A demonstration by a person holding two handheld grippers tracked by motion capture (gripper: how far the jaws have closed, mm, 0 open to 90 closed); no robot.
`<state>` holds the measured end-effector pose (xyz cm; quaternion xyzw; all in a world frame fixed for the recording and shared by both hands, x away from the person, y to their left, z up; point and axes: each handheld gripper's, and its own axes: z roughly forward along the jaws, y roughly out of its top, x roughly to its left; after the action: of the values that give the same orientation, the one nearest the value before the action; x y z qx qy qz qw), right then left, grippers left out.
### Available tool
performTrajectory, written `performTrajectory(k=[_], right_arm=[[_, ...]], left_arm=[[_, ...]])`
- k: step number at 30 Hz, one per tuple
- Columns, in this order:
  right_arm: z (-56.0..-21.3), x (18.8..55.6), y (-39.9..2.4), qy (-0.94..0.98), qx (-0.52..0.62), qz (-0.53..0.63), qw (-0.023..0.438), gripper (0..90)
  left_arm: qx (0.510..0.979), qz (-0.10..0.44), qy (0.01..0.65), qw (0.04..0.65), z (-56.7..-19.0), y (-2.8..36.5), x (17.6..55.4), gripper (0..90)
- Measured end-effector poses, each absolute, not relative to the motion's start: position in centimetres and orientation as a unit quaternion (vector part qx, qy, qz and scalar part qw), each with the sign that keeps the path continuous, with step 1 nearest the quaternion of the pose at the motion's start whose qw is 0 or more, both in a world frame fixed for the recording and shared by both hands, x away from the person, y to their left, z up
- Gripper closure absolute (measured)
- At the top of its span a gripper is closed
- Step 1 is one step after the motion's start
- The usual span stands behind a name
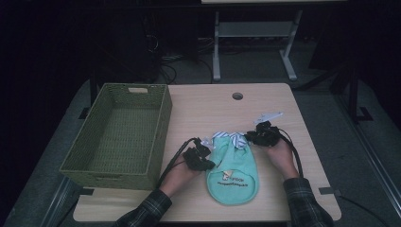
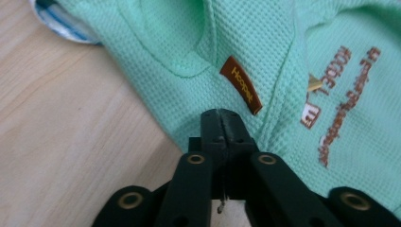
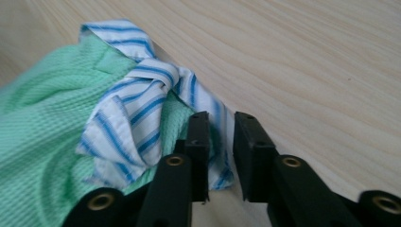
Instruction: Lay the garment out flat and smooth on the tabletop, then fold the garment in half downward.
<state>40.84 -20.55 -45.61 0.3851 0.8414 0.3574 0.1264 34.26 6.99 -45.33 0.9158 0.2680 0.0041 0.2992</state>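
Observation:
A small mint-green waffle-knit garment [image 1: 234, 175] lies flat on the wooden table [image 1: 198, 109], with brown print on it and blue-and-white striped trim [image 1: 231, 138] at its far end. My left gripper [image 1: 210, 163] is at the garment's left edge. In the left gripper view its jaws [image 2: 221, 118] are pressed together on the edge of the green fabric [image 2: 156, 42], just below a brown label [image 2: 241, 85]. My right gripper [image 1: 249, 138] is at the striped end. Its jaws [image 3: 221, 125] stand slightly apart, with the striped trim [image 3: 137, 109] lying loose between and beside them.
A large green woven basket [image 1: 163, 132] stands on the left part of the table, close to my left hand. A round cable hole [image 1: 237, 96] sits near the table's far edge. Bare wood [image 3: 307, 61] stretches to the right of the garment.

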Motion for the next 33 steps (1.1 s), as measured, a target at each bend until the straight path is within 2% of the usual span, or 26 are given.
performTrajectory(k=[5,12,21,33], right_arm=[[-45.0,40.4,-21.1,0.838,0.383,0.375,0.106,68.6],[-44.5,40.2,-21.3,0.835,0.379,0.383,0.110,64.3],[-44.3,40.5,-21.5,0.835,0.383,0.378,0.111,62.4],[-44.4,41.1,-21.0,0.835,0.381,0.379,0.116,59.3]], left_arm=[[0.916,0.008,0.264,0.303,-44.7,7.0,34.7,80.5],[0.909,0.018,0.267,0.321,-43.6,7.1,36.3,68.7],[0.900,0.044,0.280,0.331,-42.4,7.3,39.3,64.7],[0.895,0.067,0.286,0.335,-41.8,6.4,43.3,53.5]])
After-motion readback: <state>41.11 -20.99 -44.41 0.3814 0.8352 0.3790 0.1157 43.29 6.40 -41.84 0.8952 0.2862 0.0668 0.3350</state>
